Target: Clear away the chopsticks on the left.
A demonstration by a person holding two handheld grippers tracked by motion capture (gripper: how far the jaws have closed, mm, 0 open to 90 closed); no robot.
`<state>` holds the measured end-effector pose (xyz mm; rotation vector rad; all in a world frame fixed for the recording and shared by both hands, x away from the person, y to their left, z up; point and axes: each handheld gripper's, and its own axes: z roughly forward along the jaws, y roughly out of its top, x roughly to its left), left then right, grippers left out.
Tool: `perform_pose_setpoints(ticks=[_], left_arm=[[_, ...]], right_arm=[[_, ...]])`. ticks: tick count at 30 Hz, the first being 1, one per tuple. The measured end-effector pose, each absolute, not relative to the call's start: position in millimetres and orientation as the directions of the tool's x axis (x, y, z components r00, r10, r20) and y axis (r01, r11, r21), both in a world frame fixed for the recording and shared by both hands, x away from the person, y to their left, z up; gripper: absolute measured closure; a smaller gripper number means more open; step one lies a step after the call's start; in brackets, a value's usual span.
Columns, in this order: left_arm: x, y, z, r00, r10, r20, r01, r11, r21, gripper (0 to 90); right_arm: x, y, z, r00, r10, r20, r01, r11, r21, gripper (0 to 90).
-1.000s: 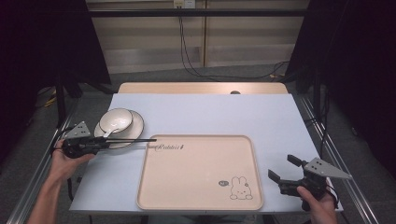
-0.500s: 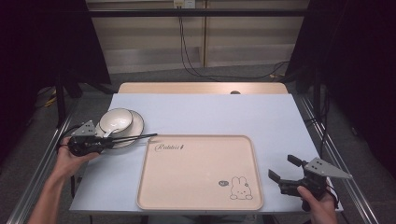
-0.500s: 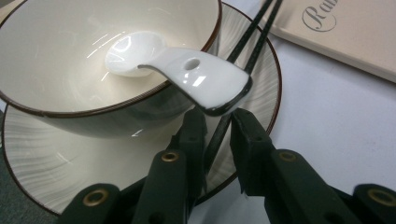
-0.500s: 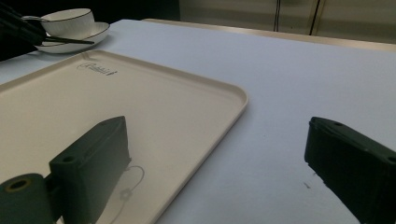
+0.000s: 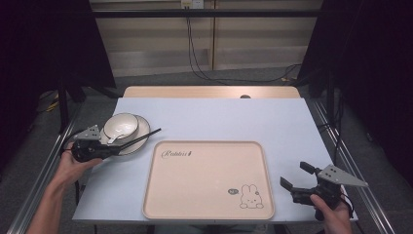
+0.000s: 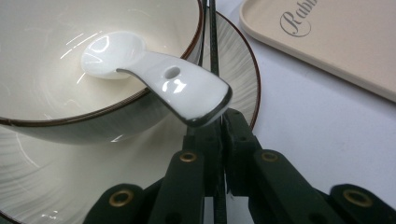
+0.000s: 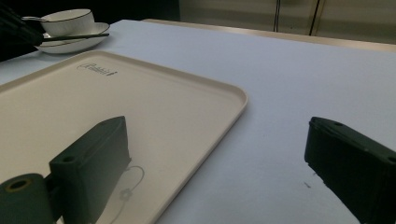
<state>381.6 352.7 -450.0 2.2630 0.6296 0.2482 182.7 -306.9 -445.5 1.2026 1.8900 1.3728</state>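
Since a second ago my left tool has drawn a little closer to the bowl, and its jaws have just been closing on the chopsticks; my right tool has kept its place.

High view: my left tool lies at the left edge of the bench, pinching the chopsticks, which run from it up and to the right across the near rim of the saucer. The bowl sits on that saucer with a spoon in it. The tray lies bare in front of me, just right of the saucer. My right tool hovers at the tray's lower right corner, jaws spread, nothing between them.

Left gripper view: my jaws are pressed together on the chopsticks, a thin dark line rising between them. The spoon handle juts over the bowl rim right above my fingertips; whether it touches them I cannot tell. The saucer lies beneath, the tray at upper right.

Right gripper view: my jaws stand wide apart, the left one over the tray, the right one over bare bench. Far off at upper left are the bowl and the chopsticks.
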Motion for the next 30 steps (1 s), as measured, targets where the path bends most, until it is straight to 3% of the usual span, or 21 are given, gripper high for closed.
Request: perform_pose_setpoints(ticks=[18, 30], left_arm=[[363, 358, -433, 0.844, 0.530, -0.076, 0.397, -0.523, 0.754, 86.4], [334, 361, -424, 0.780, 0.600, -0.176, 0.492, -0.414, 0.766, 86.3]], right_arm=[[182, -305, -445, -0.486, 0.869, 0.095, 0.359, 0.099, 0.928, 6.4], [182, -305, -444, -0.488, 0.867, 0.096, 0.355, 0.096, 0.930, 6.4]])
